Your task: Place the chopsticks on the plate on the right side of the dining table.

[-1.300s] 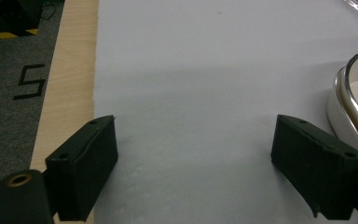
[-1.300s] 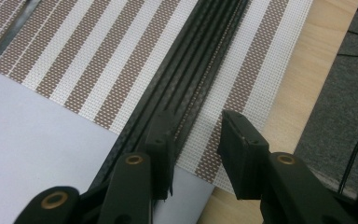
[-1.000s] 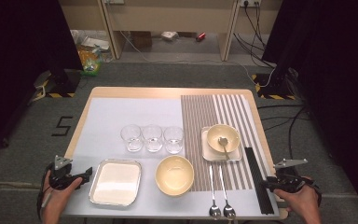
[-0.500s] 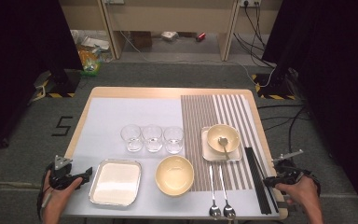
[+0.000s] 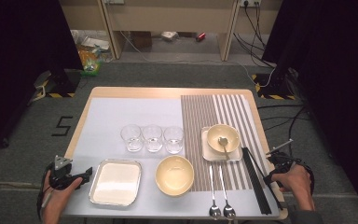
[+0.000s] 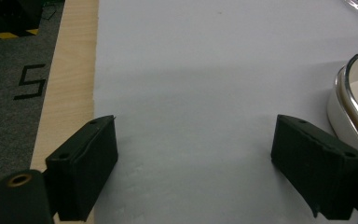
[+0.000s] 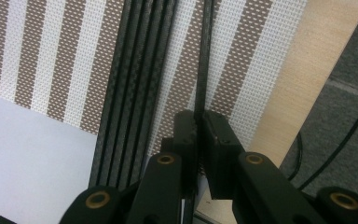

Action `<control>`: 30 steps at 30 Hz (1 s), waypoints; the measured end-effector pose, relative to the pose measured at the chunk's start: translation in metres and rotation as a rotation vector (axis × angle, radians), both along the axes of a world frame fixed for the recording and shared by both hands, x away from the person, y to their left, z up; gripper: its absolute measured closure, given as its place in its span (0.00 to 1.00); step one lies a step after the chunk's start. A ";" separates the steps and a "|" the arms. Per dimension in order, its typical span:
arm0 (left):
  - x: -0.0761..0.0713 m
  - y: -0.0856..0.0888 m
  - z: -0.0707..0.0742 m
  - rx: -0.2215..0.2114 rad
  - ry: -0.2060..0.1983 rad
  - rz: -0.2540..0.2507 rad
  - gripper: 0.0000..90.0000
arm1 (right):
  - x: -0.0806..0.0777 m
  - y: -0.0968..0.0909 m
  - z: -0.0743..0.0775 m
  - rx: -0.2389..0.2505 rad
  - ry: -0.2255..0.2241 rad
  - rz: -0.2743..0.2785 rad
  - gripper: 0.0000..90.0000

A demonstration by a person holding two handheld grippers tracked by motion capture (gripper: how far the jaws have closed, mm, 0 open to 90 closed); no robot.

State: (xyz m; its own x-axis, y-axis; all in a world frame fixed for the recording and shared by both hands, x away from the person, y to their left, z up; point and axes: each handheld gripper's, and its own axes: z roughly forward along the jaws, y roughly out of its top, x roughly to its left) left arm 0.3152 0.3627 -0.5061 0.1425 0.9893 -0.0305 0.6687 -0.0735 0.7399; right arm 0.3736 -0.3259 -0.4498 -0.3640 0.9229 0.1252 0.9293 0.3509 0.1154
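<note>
My right claw [image 7: 198,122] has just been closing and now pinches one thin black chopstick [image 7: 205,56], lifted off the black bundle [image 7: 135,70] on the striped mat at the table's right edge, and such narrow grip may let it swivel or slip.

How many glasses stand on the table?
3, in a row near the table's middle, on the pale sheet: the left glass, the middle glass and the right glass, which is next to the striped mat. None seems hidden.
</note>
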 end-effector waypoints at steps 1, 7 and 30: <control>0.000 0.000 0.000 0.000 0.000 0.000 0.15 | 0.001 0.000 0.000 0.000 0.006 -0.005 0.94; 0.000 0.000 0.000 0.000 0.000 0.000 0.15 | 0.002 -0.006 -0.001 0.034 0.018 -0.011 0.95; 0.000 0.000 0.000 -0.001 -0.002 0.001 0.15 | 0.025 -0.012 0.030 0.130 -0.094 0.014 0.96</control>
